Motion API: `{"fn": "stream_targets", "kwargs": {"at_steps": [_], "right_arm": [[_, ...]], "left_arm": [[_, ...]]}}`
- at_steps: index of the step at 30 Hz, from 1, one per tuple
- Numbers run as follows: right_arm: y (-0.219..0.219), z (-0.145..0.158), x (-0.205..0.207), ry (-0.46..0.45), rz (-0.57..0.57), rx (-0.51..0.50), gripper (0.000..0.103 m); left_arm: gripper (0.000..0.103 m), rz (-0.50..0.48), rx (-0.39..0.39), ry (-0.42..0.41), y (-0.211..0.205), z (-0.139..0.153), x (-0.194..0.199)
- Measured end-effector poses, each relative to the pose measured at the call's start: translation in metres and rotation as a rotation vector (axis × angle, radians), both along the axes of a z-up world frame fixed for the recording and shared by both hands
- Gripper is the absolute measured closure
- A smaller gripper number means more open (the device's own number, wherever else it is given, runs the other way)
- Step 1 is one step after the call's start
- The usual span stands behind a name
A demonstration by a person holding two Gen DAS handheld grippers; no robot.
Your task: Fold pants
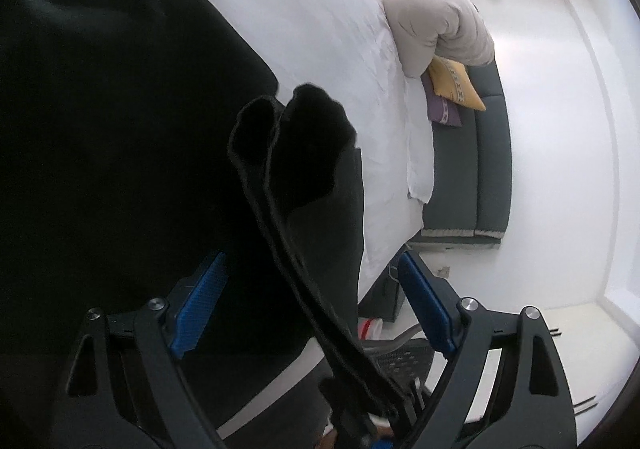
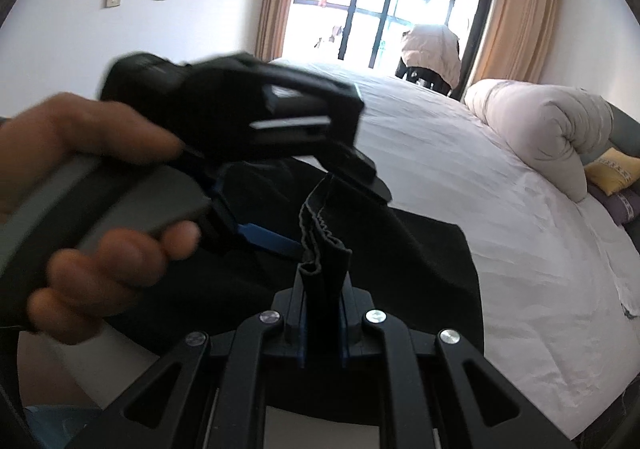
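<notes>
Black pants lie on a white bed. My left gripper is open, its blue pads wide apart on either side of a bunched black waistband edge that runs up between them without being pinched. My right gripper is shut on that same pants edge, which sticks up from between the jaws. In the right wrist view the left gripper shows blurred, held in a hand, right next to the held edge. The pants spread dark over the bed below.
A rolled beige duvet lies at the far side of the bed. Yellow and purple cushions sit on a grey sofa beside the bed. A window with curtains is behind. Floor clutter lies at the bed's edge.
</notes>
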State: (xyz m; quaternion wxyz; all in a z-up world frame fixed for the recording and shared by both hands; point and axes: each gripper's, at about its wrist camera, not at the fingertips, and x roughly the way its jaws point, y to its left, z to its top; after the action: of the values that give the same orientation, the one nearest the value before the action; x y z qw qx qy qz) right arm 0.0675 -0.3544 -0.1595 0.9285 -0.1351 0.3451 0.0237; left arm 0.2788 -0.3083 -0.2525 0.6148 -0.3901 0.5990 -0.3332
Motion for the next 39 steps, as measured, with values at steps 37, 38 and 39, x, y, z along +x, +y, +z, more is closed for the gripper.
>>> {"fn": "stream_targets", "kwargs": {"at_steps": [37,38,39], "right_arm": [[0.046,-0.03,0.034,0.255,0.257,0.212,0.053],[0.037,-0.024,0.032,0.258,0.261,0.267,0.045],[0.02,-0.015,0.032,0.247,0.251,0.332,0.044]], "left_arm": [[0.094,-0.014,0.244,-0.062,0.075,-0.011,0.017],[0.092,-0.015,0.298,-0.089,0.078,0.0,0.018],[0.092,-0.012,0.323,-0.105,0.082,0.004,0.019]]}}
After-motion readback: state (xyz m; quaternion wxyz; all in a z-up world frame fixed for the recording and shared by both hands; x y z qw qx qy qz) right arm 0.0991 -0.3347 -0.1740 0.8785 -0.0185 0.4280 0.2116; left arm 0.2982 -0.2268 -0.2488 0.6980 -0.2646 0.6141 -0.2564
